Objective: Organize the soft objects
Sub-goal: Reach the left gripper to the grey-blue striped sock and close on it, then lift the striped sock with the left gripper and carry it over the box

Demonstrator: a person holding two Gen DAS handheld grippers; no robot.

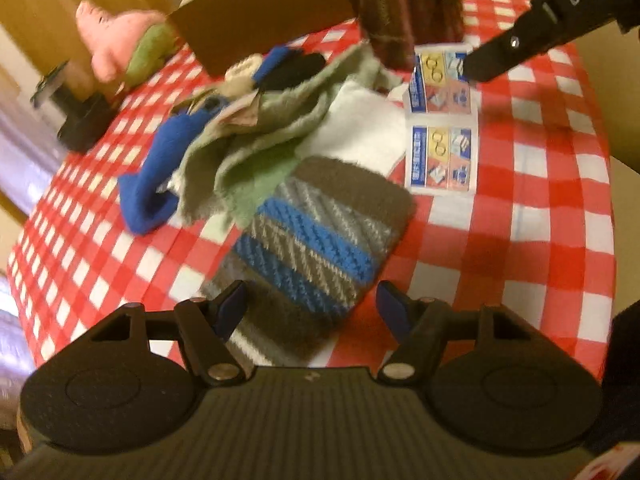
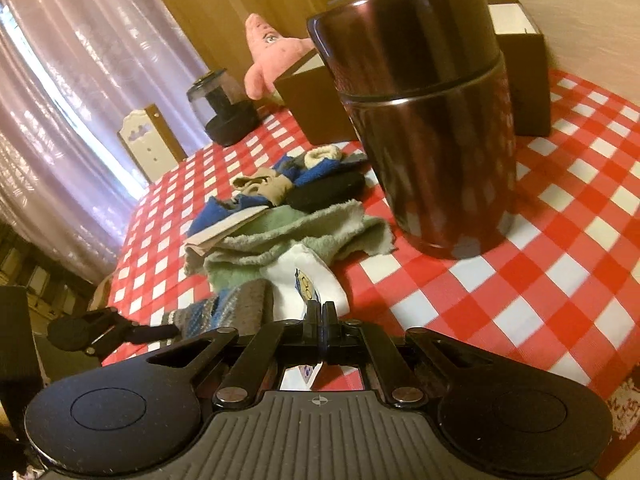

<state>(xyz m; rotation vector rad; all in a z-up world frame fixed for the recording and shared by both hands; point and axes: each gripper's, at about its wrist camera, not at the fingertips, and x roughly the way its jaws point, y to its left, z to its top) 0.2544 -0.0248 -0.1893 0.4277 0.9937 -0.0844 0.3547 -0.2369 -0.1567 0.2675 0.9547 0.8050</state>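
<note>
A pile of soft things lies on the red checked tablecloth (image 1: 520, 216): a striped brown, grey and blue knit piece (image 1: 316, 236), a green cloth (image 1: 280, 128), a blue sock (image 1: 160, 168), a white cloth (image 1: 360, 120) and a black sock (image 1: 292, 68). My left gripper (image 1: 312, 308) is open, its fingers on either side of the near end of the knit piece. My right gripper (image 2: 322, 316) is shut on the edge of a printed tissue packet (image 1: 440, 132), which lies beside the pile; it also shows in the right wrist view (image 2: 306, 284).
A tall dark canister (image 2: 424, 120) stands just behind the pile. Brown boxes (image 2: 520, 68) stand at the back. A pink plush star (image 2: 268, 52) leans behind one. A black grinder with a clear top (image 2: 224, 108) stands at the far left edge.
</note>
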